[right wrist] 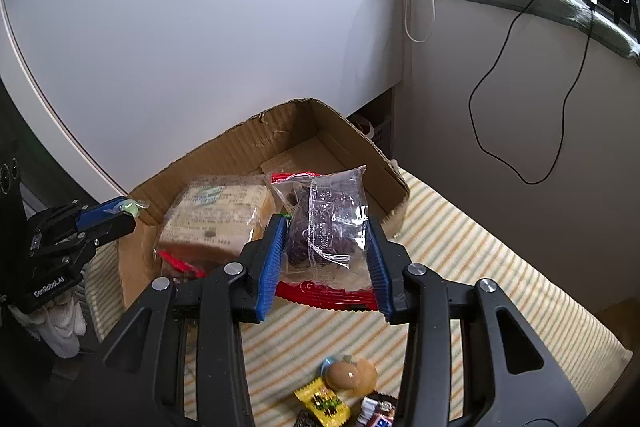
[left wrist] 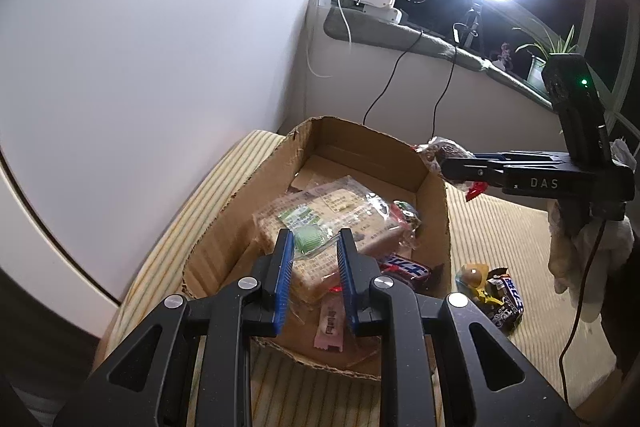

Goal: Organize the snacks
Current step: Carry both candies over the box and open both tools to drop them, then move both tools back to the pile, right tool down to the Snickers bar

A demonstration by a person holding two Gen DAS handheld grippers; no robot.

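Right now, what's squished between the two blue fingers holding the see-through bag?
In the right wrist view, the right gripper pinches a clear packet with red edges holding a dark purple snack, above the cardboard box.

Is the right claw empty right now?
No, the right claw grips a clear packet of dark purple snack between its blue pads, above the near edge of the cardboard box.

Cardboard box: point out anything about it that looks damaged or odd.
The cardboard box has no flaps, and its cut rim is ragged: the near edge is torn and wavy, and the left wall shows exposed, crumpled corrugation. The snacks inside lie in a loose pile, the bread pack tilted across the others.
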